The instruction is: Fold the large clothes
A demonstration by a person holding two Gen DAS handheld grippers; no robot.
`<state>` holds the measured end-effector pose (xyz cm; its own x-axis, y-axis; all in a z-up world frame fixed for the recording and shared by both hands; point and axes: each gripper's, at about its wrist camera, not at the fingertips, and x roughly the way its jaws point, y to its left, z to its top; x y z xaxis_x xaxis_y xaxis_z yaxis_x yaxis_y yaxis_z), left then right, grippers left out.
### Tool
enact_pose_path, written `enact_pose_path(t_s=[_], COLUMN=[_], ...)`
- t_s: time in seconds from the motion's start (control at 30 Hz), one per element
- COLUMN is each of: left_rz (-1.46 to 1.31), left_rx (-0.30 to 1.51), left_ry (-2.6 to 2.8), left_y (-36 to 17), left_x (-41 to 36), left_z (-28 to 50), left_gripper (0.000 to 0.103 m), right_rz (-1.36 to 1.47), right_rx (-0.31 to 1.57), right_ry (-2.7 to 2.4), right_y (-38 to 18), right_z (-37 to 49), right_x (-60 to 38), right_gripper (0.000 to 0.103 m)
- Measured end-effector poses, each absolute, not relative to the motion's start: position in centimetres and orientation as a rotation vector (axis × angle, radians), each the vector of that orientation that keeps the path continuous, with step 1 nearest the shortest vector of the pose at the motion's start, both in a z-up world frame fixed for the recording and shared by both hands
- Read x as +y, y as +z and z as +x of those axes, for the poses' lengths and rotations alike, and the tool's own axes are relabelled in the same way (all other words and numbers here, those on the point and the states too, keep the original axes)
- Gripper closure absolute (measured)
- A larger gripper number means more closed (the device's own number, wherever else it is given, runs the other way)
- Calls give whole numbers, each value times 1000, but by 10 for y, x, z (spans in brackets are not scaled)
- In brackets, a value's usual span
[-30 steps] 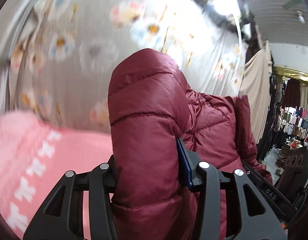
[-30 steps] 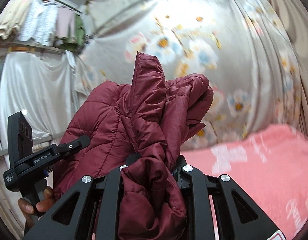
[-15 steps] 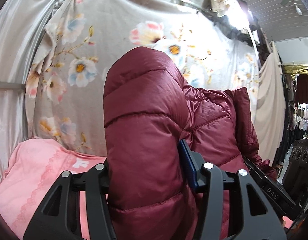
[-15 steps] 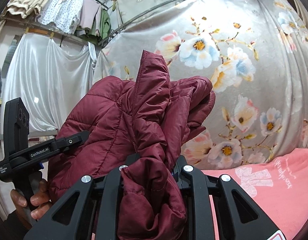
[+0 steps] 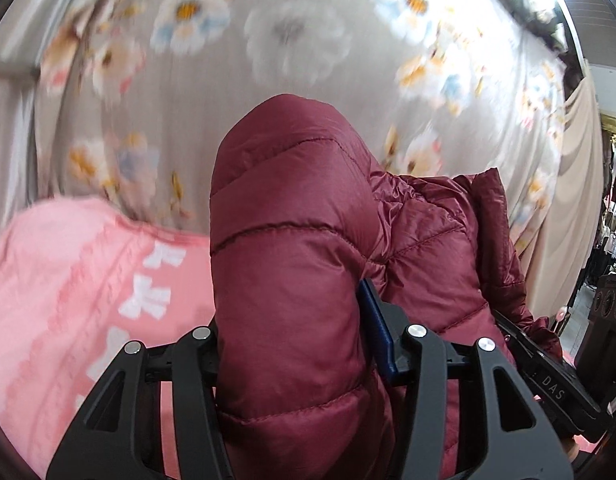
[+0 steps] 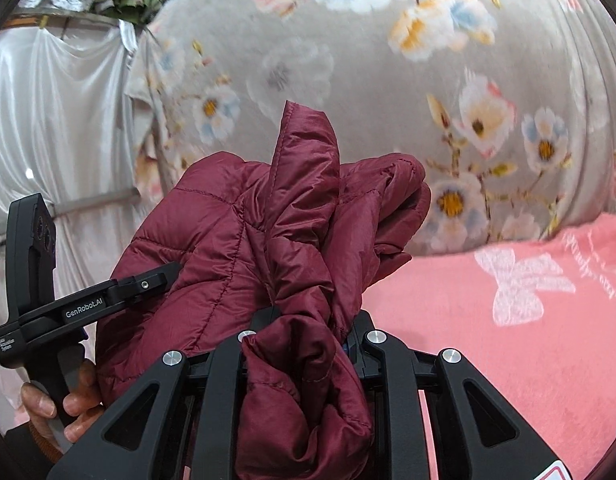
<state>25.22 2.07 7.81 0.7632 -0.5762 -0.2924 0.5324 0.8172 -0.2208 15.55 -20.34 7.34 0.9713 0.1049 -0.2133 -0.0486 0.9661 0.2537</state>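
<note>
A dark red quilted puffer jacket [image 5: 292, 264] is held up in the air by both grippers. My left gripper [image 5: 296, 344] is shut on a thick padded fold of it, which fills the middle of the left wrist view. My right gripper [image 6: 304, 332] is shut on a bunched edge of the same jacket [image 6: 236, 248]. The left gripper's body also shows in the right wrist view [image 6: 88, 304], held by a hand at the jacket's left side. The right gripper's body shows at the lower right of the left wrist view [image 5: 555, 384].
A pink bedspread with white bow prints [image 5: 88, 300] lies below the jacket and shows in the right wrist view [image 6: 527, 320]. A grey floral curtain [image 6: 387, 80] hangs behind. White drapes [image 6: 56, 120] hang to the left. Clothing racks [image 5: 611, 240] stand at the far right.
Both grippers have tilted down with the jacket still held; the pink bedspread fills more of both views and the curtain is blurred by motion. Grips have not changed.
</note>
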Motion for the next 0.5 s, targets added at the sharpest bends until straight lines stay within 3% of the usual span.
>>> enact_pose_path(t_s=[0.5], left_rz=[-137], left_rx=[643], left_ry=[-537], left_y=[-57], left_x=[-7], left_z=[332], left_gripper=[55], right_rz=[309], right_rx=[513], right_ry=[17], right_y=[-51], right_z=[234], right_x=[-223], right_gripper=[84])
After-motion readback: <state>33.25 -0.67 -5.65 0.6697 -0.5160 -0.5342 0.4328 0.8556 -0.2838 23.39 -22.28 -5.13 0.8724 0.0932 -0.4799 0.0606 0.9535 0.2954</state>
